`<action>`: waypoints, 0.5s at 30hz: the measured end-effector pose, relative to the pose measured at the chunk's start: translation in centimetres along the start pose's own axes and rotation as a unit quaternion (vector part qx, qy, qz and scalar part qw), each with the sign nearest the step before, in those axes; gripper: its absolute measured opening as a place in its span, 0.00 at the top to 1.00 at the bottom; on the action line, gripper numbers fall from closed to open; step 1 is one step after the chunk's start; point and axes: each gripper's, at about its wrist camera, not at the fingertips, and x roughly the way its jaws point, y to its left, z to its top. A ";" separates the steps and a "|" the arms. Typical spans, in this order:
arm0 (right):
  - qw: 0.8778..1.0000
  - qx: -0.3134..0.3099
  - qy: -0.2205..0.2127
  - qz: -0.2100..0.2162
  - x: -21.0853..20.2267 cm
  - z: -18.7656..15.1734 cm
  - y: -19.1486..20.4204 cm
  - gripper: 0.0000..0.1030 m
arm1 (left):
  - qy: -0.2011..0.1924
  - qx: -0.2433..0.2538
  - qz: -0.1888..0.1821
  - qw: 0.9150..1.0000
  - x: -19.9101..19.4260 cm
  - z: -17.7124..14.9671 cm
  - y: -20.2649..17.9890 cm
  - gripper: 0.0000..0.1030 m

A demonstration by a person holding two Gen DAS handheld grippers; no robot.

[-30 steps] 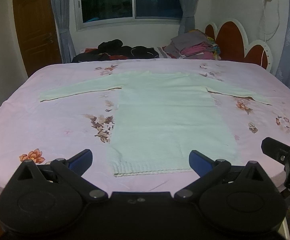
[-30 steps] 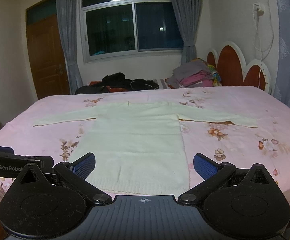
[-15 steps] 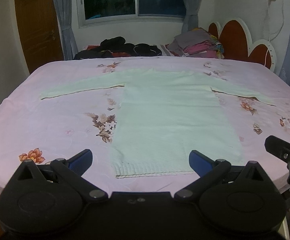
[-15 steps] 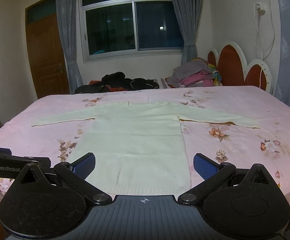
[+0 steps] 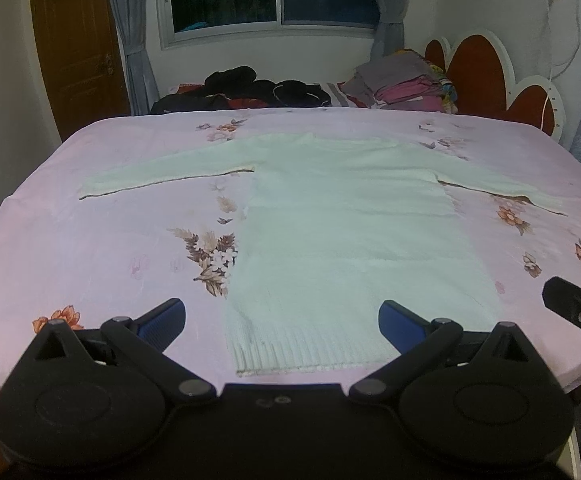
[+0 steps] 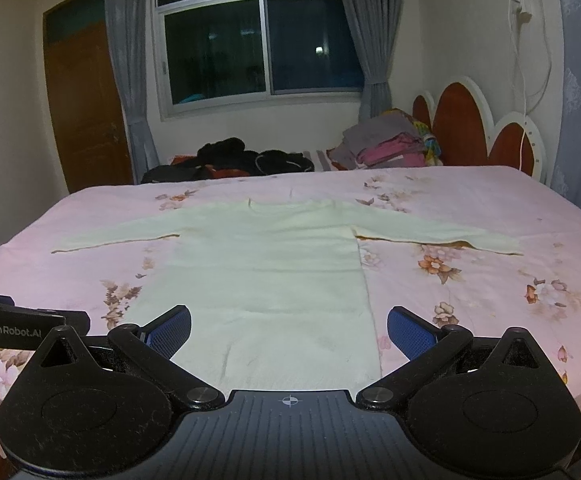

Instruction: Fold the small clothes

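Note:
A pale cream long-sleeved sweater (image 5: 342, 216) lies flat on the pink flowered bed sheet (image 5: 90, 248), both sleeves spread out, hem toward me. It also shows in the right wrist view (image 6: 266, 276). My left gripper (image 5: 282, 316) is open and empty, held above the near hem at the bed's front edge. My right gripper (image 6: 289, 328) is open and empty, also over the hem, a little to the right of the left one. The right gripper's side (image 5: 578, 312) shows at the right edge of the left wrist view.
Dark clothes (image 5: 250, 88) and a stack of folded clothes (image 5: 402, 84) lie at the far end of the bed. A red and white headboard (image 5: 502, 84) stands at the right. A wooden door (image 5: 78, 48) is at the left, a window (image 6: 262, 44) behind.
Both grippers have drifted slightly, the left view tilting a little upward. The sweater has not moved and both grippers stay open.

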 end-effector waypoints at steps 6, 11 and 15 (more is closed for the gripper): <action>1.000 0.005 0.001 -0.009 2.3 0.4 -0.9 0.00 | -0.002 0.001 0.000 1.000 2.3 1.8 0.4 0.00; 1.000 0.005 0.004 -0.013 4.8 1.1 -1.2 0.00 | 0.005 -0.002 -0.010 1.000 5.2 3.4 1.0 0.00; 1.000 0.008 0.010 -0.019 7.4 1.9 -1.3 0.00 | 0.009 -0.003 -0.018 1.000 7.7 4.8 1.4 0.00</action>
